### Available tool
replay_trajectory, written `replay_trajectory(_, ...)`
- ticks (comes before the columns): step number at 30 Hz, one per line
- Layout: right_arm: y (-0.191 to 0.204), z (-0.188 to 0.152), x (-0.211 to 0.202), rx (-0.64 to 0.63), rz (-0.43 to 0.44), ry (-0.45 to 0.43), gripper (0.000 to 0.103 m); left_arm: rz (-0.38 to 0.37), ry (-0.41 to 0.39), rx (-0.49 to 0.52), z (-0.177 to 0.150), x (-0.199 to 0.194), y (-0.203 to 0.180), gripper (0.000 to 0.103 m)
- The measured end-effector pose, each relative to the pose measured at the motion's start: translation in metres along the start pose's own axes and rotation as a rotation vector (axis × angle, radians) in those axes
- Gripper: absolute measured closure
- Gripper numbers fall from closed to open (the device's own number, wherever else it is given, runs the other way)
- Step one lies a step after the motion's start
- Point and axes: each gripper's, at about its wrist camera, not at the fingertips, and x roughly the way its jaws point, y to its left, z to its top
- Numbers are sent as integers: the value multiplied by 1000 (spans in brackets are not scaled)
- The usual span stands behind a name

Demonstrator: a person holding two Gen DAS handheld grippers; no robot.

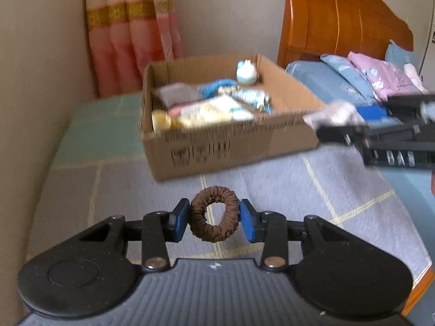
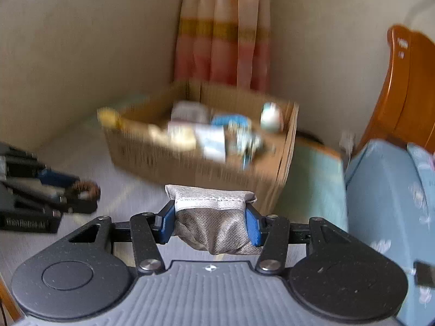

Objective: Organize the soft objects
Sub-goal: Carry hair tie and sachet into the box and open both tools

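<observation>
Several soft items in cardboard box point(image 1: 217, 146), blurred

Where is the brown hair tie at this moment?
In the left wrist view, the brown hair tie is held between the pads of the left gripper, above the bedspread and in front of the cardboard box.

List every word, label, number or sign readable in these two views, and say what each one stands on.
No text here can be read.
Cardboard box, front wall: dark printed marks and symbols, too blurred to read.
Packets inside the box: any print is blurred.
Right claw, seen from the left wrist: pale marks along its black body, unreadable.
Left claw, seen from the right wrist: pale lettering on its black body, blurred.
</observation>
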Motion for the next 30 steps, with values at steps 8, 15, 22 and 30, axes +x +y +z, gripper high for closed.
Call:
replay_trajectory(8,-25,66,26,35,-59,-89,24,-4,-75,37,39,-18,1,64)
replay_trajectory(15,-36,57,26,111,-78,-102,0,21,-130,81,94,1,1,64)
replay_trajectory(22,-30,35,4,98,-80,-75,0,158,-172,66,126,32,-2,2)
replay_trajectory(30,-22,35,-10,100,-111,-29,0,184,-235,70,105,-4,-9,1)
